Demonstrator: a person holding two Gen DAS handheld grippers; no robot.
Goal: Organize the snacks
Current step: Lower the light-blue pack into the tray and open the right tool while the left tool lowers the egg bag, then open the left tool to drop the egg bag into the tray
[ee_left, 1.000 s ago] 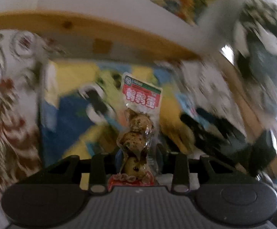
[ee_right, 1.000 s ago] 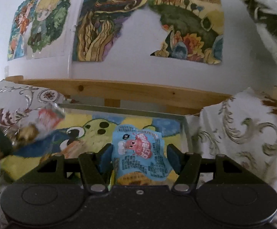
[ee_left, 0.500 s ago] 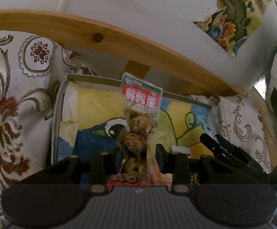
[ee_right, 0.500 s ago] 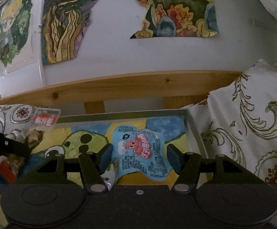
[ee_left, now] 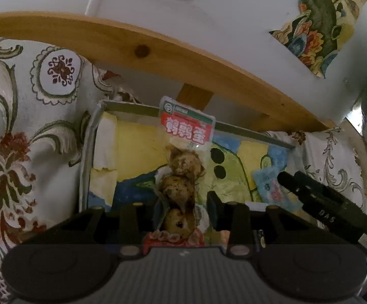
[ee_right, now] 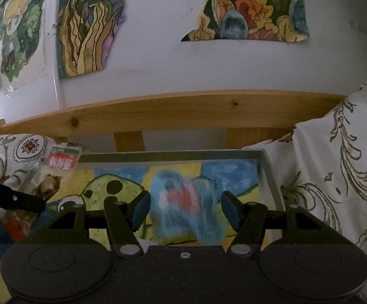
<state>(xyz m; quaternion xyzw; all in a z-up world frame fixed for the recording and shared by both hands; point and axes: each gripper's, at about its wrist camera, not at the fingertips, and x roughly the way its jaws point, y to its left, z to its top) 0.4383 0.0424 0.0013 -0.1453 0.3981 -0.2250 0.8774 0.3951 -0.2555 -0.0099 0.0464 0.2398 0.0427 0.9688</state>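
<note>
Right now the key relation is each packet against the tray [ee_right: 269, 174] below it. The left gripper [ee_left: 182, 215] has its fingers closed on the lower end of the quail-egg packet [ee_left: 183, 167], which stands upright out of the grip, its long axis running straight ahead from the fingers, with the red label at the top and 3 eggs stacked beneath. That packet hangs over the left half of the tray, whose floor carries a painted yellow, blue and green picture.

The right gripper [ee_right: 184, 210] has its fingers spread, and the blue packet [ee_right: 183, 207] sits between them as a blurred smear; it looks to be dropping free toward the tray's right half, though I cannot tell whether it still touches either finger. From the left wrist view the same blue packet shows just beyond the right gripper's dark tip, low against the tray floor.

As a judgement, the blue packet is being delivered, and the left hand's packet is the next to go down. Its tall, floppy shape will probably topple flat when released, so lowering it nearer the tray floor seems wise. A patterned cloth [ee_right: 335, 177] covers the surface around the tray.
</note>
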